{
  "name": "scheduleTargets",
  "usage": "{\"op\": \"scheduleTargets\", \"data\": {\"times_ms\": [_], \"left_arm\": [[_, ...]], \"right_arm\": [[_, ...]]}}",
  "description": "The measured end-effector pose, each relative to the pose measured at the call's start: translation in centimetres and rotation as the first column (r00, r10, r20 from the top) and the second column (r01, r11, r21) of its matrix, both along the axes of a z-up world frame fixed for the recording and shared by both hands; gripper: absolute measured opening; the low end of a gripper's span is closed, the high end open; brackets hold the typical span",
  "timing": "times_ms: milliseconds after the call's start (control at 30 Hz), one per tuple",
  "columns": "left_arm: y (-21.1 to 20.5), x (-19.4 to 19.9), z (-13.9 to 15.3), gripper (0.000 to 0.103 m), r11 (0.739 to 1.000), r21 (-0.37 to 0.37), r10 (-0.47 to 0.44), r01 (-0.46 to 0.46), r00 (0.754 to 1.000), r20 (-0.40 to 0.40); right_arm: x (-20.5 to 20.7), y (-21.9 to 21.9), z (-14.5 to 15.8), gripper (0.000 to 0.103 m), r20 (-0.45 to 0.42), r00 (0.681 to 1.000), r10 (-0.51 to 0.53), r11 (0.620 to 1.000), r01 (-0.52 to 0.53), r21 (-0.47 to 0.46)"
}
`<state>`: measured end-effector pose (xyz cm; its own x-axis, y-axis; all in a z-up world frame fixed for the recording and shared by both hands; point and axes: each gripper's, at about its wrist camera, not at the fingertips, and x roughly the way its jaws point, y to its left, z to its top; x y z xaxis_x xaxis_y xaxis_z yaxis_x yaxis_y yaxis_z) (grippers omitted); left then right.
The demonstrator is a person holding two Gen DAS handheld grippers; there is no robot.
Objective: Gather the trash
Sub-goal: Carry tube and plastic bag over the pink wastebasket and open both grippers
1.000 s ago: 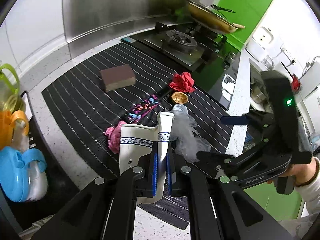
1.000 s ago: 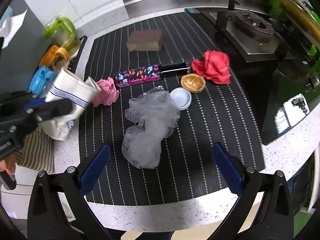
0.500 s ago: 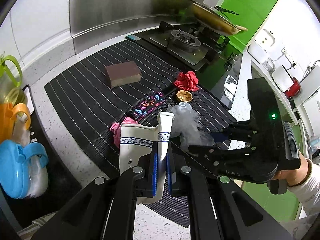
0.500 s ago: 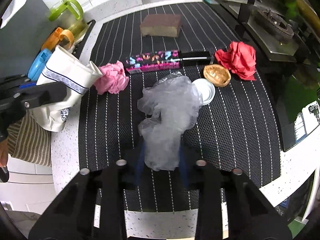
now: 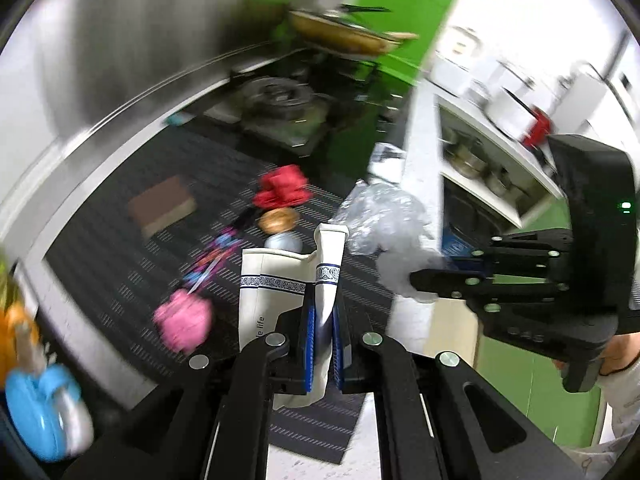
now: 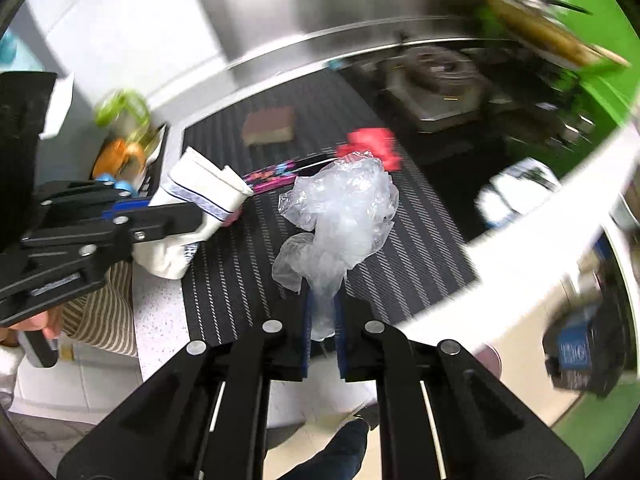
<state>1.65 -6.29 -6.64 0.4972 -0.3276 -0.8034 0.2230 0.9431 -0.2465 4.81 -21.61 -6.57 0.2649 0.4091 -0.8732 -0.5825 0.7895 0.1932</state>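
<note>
L wrist view: my left gripper (image 5: 324,336) clamped on rim of white paper bag (image 5: 276,292), bag over front edge of striped mat (image 5: 120,272). Pink paper wad (image 5: 184,318), red wad (image 5: 282,190) on mat, blurred.
R wrist view: my right gripper (image 6: 323,334) pinched on clear plastic bag (image 6: 344,216), lifted off mat, near counter edge (image 6: 520,280).

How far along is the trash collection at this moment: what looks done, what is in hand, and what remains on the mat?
Done: nothing visibly bagged; the bag's inside is hidden. In hand: the left gripper pinches the white paper bag, and the right gripper is shut on the clear crumpled plastic, lifted off the mat. Left: the pink wad, red wad, colourful wrapper and two small lids.
</note>
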Motion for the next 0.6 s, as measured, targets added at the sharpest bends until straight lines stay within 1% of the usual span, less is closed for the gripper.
{"op": "scheduleTargets", "data": {"times_ms": [100,167,200,300,400,467,500,600], "left_arm": [[-3.3,0.7,0.7,0.007,0.995,-0.004,-0.100,0.100,0.995,0.022],[-5.7,1.1,0.9,0.007,0.987,-0.005,-0.161,0.161,0.986,0.034],[-7.5,1.3,1.0,0.007,0.979,-0.009,-0.203,0.203,0.978,0.037],[-11.1,1.5,0.8,0.007,0.960,-0.016,-0.280,0.281,0.959,0.039],[-14.9,1.4,0.1,0.007,0.938,-0.027,-0.344,0.345,0.939,0.029],[-17.3,1.3,-0.6,0.007,0.927,-0.030,-0.374,0.375,0.927,0.020],[-19.0,1.3,-1.2,0.007,0.920,-0.031,-0.390,0.391,0.921,0.011],[-21.9,1.2,-2.7,0.007,0.914,-0.032,-0.406,0.405,0.914,-0.006]], "right_arm": [[-1.3,-4.0,1.4,0.009,0.025,0.994,-0.110,0.994,0.110,0.006],[-2.4,-7.2,2.1,0.009,0.040,0.982,-0.184,0.983,0.184,0.004],[-2.9,-8.9,2.4,0.009,0.050,0.973,-0.224,0.974,0.225,-0.003],[-4.4,-13.5,2.7,0.009,0.062,0.944,-0.323,0.946,0.325,-0.013],[-5.4,-17.7,2.2,0.009,0.061,0.913,-0.404,0.913,0.406,-0.029],[-6.0,-20.5,1.3,0.009,0.058,0.893,-0.446,0.893,0.449,-0.041],[-6.3,-21.4,0.7,0.009,0.055,0.887,-0.458,0.886,0.461,-0.046],[-6.4,-24.6,-1.3,0.009,0.036,0.873,-0.486,0.871,0.488,-0.057]]}}
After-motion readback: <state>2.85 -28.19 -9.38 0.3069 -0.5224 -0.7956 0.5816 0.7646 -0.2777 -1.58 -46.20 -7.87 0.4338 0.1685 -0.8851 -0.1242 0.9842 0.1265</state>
